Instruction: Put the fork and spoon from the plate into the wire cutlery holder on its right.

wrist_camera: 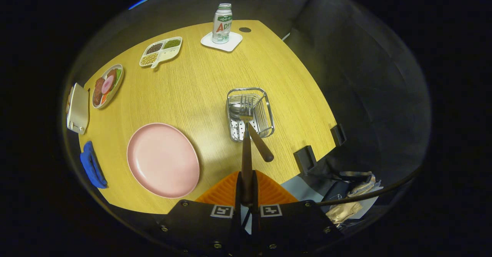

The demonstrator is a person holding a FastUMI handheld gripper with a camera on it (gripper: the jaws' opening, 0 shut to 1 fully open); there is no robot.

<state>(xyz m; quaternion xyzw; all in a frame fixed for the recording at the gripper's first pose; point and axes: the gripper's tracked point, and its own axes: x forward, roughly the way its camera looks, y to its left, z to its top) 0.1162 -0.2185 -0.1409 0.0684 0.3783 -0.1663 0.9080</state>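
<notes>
We note the pink plate (163,160) left of the wire cutlery holder (250,113) is bare, the spoon (256,138) already leans inside, and the jaws are clamped on the fork (246,141), tines over the holder, release pending.

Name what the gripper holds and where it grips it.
The gripper is shut on the fork, clamping the end of its dark handle; its tines hang over the holder, beside the spoon.
</notes>
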